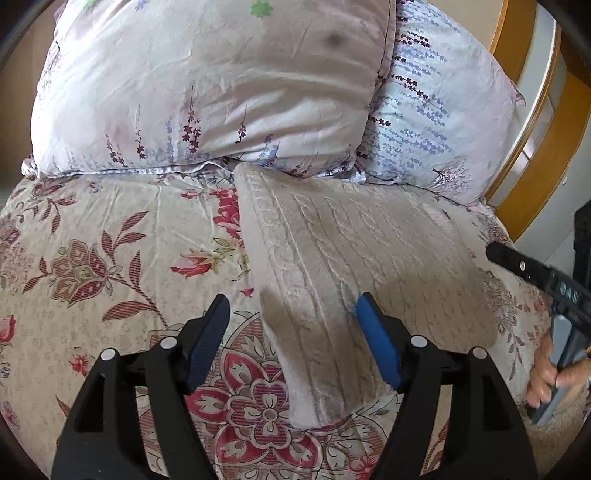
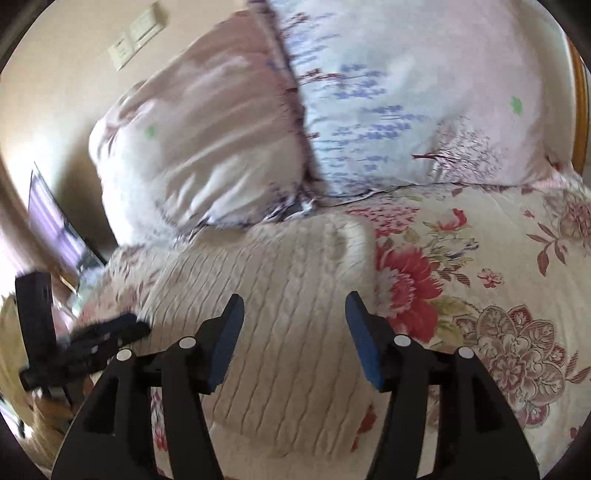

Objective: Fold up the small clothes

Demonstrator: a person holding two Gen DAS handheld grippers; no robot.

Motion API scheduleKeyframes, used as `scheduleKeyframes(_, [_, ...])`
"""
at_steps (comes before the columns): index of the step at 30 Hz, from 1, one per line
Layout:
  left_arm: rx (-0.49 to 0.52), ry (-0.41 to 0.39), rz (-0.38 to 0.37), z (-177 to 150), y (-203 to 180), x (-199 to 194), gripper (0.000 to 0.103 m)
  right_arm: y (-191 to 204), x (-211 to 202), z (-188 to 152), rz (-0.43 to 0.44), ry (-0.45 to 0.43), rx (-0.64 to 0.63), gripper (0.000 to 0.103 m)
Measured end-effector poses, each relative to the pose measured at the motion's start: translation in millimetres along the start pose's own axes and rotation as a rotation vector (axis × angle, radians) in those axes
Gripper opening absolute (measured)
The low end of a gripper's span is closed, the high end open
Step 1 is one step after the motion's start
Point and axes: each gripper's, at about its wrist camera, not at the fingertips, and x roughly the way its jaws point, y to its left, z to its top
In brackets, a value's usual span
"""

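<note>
A cream cable-knit garment (image 1: 354,266) lies folded flat on the floral bedspread (image 1: 92,258), its far edge against the pillows. My left gripper (image 1: 291,314) is open and empty, just above the garment's near left edge. My right gripper (image 2: 295,314) is open and empty, hovering over the garment (image 2: 280,295) in the right wrist view. The right gripper also shows at the right edge of the left wrist view (image 1: 546,280), held by a hand. The left gripper shows blurred at the left of the right wrist view (image 2: 92,339).
Two floral pillows (image 1: 207,92) (image 1: 436,122) stand at the head of the bed behind the garment. A wooden headboard (image 1: 535,110) rises at the right. A wall with switch plates (image 2: 136,33) lies beyond the pillows. The bedspread (image 2: 498,295) stretches to the right.
</note>
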Motion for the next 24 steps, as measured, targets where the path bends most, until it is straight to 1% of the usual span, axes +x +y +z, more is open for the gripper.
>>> scheduleKeyframes(3, [0.010,0.006,0.022,-0.4,-3.0,1.7,0.072,4.3,-3.1,-6.2,-0.010,0.011,-0.022,0.059])
scheduleKeyframes(8, [0.021,0.022,0.045,-3.6,-4.9,9.1,0.077,8.9,3.6,-17.2,-0.097,0.043,-0.072,0.059])
scheduleKeyframes(10, [0.020,0.040,0.053,-6.5,-3.4,17.3,0.082,6.2,23.2,-26.0,-0.170,0.137,-0.091,0.059])
scheduleKeyframes(11, [0.015,0.045,0.051,-8.1,-2.4,19.9,0.083,3.1,32.4,-30.1,-0.183,0.176,-0.087,0.059])
scheduleKeyframes(12, [0.007,0.051,0.045,-9.7,-0.6,23.8,0.085,-2.0,38.7,-35.3,-0.188,0.185,-0.070,0.062])
scheduleKeyframes(13, [-0.003,0.056,0.042,-11.1,1.4,27.1,0.087,-7.5,39.7,-36.9,-0.181,0.178,-0.043,0.066])
scheduleKeyframes(14, [-0.011,0.056,0.040,-12.2,2.7,28.6,0.088,-13.7,42.2,-37.2,-0.166,0.191,-0.010,0.072])
scheduleKeyframes(15, [-0.021,0.055,0.034,-13.0,4.9,30.0,0.090,-22.6,40.5,-36.8,-0.121,0.184,0.043,0.074])
scheduleKeyframes(16, [-0.026,0.054,0.030,-13.4,6.4,30.9,0.091,-23.6,38.7,-36.1,-0.115,0.183,0.045,0.075])
scheduleKeyframes(20, [-0.017,0.038,0.030,-14.6,6.9,29.3,0.092,-12.8,29.9,-34.2,-0.160,0.163,0.016,0.075])
scheduleKeyframes(23, [-0.002,0.003,0.023,-18.2,4.8,19.1,0.092,-7.1,14.1,-34.5,-0.159,0.110,0.018,0.075])
scheduleKeyframes(24, [0.002,-0.008,0.016,-19.1,4.7,15.6,0.092,-4.4,4.8,-34.1,-0.171,0.083,0.011,0.075])
